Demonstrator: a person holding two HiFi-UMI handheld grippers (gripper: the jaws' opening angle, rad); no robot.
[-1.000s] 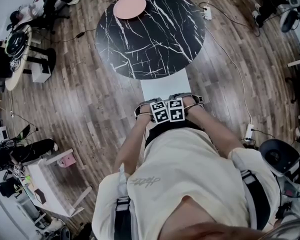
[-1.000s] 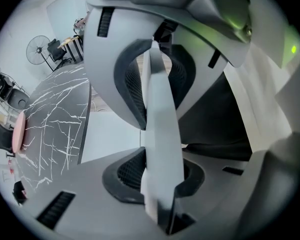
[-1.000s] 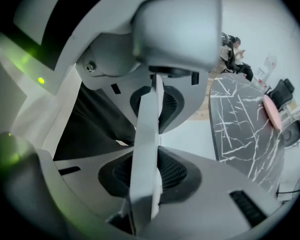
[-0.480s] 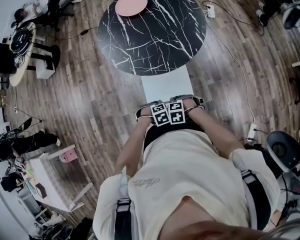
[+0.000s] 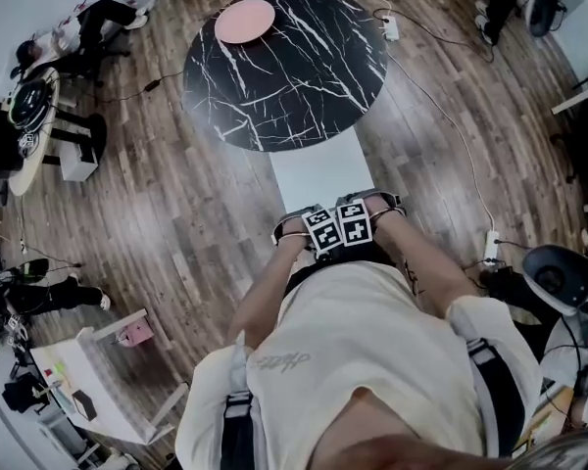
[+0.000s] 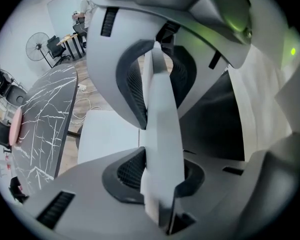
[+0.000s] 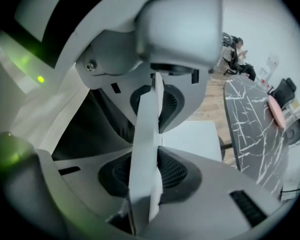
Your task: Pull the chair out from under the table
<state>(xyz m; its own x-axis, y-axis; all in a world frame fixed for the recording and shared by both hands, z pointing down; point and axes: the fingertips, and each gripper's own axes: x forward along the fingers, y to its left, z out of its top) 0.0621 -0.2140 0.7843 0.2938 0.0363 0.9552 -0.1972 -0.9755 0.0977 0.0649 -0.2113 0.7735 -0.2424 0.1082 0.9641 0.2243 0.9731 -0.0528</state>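
As the pull goes on, the white chair (image 5: 320, 169) comes away from the round black marble worktop (image 5: 284, 62). More of its seat lies bare than a second ago, though the far edge still meets the rim. The left gripper (image 6: 157, 134) and right gripper (image 7: 147, 146) sit side by side, each with its jaws clamped on the thin top edge of the backrest (image 6: 162, 99). The chair seems mostly out, with a little travel left.

Head view: high, looking steeply down past the wearer's torso (image 5: 372, 360); table (image 5: 284, 67) well ahead. Both gripper views: right behind own jaws, close-up, facing along them. All three share the chair (image 5: 318, 169) and table.
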